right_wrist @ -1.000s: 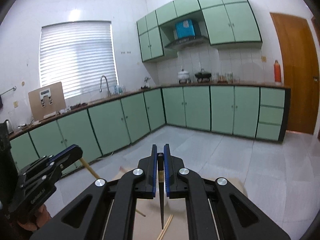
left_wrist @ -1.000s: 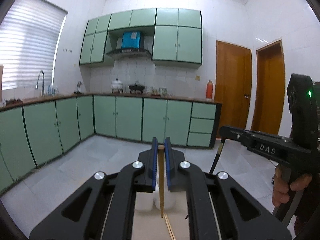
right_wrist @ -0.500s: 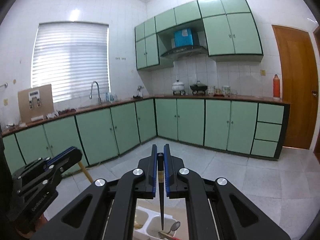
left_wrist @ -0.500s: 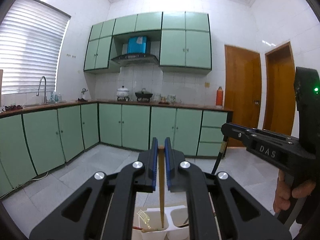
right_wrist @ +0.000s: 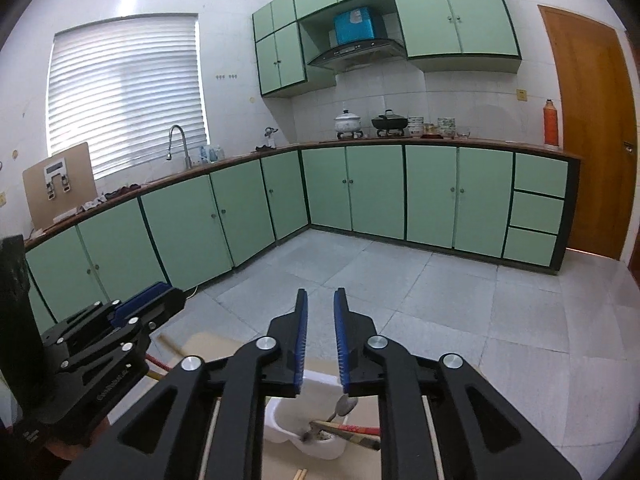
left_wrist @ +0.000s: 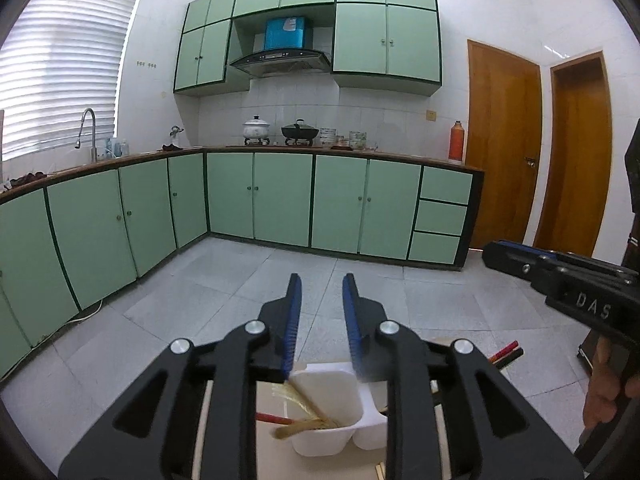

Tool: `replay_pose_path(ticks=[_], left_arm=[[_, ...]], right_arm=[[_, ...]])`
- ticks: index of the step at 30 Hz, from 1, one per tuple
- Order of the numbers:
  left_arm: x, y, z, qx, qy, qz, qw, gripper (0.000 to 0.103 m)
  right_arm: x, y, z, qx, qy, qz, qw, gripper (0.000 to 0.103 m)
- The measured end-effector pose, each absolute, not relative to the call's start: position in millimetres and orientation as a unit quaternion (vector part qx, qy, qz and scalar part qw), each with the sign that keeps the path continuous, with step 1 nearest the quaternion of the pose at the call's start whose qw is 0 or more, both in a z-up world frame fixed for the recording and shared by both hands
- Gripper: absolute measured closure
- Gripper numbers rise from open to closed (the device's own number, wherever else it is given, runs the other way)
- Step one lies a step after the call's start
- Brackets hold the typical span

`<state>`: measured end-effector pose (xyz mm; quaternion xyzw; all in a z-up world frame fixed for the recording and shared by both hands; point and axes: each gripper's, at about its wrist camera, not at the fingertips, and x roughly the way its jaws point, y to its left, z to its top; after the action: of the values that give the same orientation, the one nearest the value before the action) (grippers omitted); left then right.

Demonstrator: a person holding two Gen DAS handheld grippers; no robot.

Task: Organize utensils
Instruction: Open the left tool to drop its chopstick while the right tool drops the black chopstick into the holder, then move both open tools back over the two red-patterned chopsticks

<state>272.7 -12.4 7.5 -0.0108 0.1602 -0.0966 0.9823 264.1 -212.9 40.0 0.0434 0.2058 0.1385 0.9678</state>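
Observation:
My left gripper (left_wrist: 319,292) is open and empty above a white divided utensil holder (left_wrist: 326,440). Wooden chopsticks (left_wrist: 308,424) and a red-handled utensil (left_wrist: 272,419) lean in the holder's left compartment. My right gripper (right_wrist: 320,304) is open and empty above the same holder (right_wrist: 280,420), where a metal spoon (right_wrist: 345,406) and several dark and red chopsticks (right_wrist: 352,432) rest in a compartment. Each gripper shows at the edge of the other's view: the right one (left_wrist: 560,280) and the left one (right_wrist: 120,328).
The holder stands on a light wooden table (right_wrist: 204,344). More chopsticks (left_wrist: 506,354) lie on the table at the right. Green kitchen cabinets (left_wrist: 280,200) and grey floor tiles (right_wrist: 460,300) lie beyond. Wooden doors (left_wrist: 502,144) stand at the right.
Both grippers have opened and let go of their chopsticks, which have dropped into the holder. Both cameras have tilted down a little so the holder shows below.

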Motion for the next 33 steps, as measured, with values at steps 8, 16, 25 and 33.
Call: replay_pose_path(ticks=[8,16,25,33], left_arm=[[243,-3,25,-0.014,0.136,-0.095,0.986,0.054],[186,14,17,-0.033,0.121,-0.088,0.988,0.03],[133,20,-24,-0.026,0.169,-0.083,0.982,0.017],[99,25,-80,-0.012,0.235,-0.073,0.969,0.017]], right_arm=[[238,-220,55,0.05,0.18,0.129,0.974,0.066],[178,-226,44,0.051,0.156,0.115,0.98,0.029],[133,-225,-1,0.068,0.196,0.106,0.972,0.009],[100,-219,-66,0.055,0.26,0.081,0.961,0.009]])
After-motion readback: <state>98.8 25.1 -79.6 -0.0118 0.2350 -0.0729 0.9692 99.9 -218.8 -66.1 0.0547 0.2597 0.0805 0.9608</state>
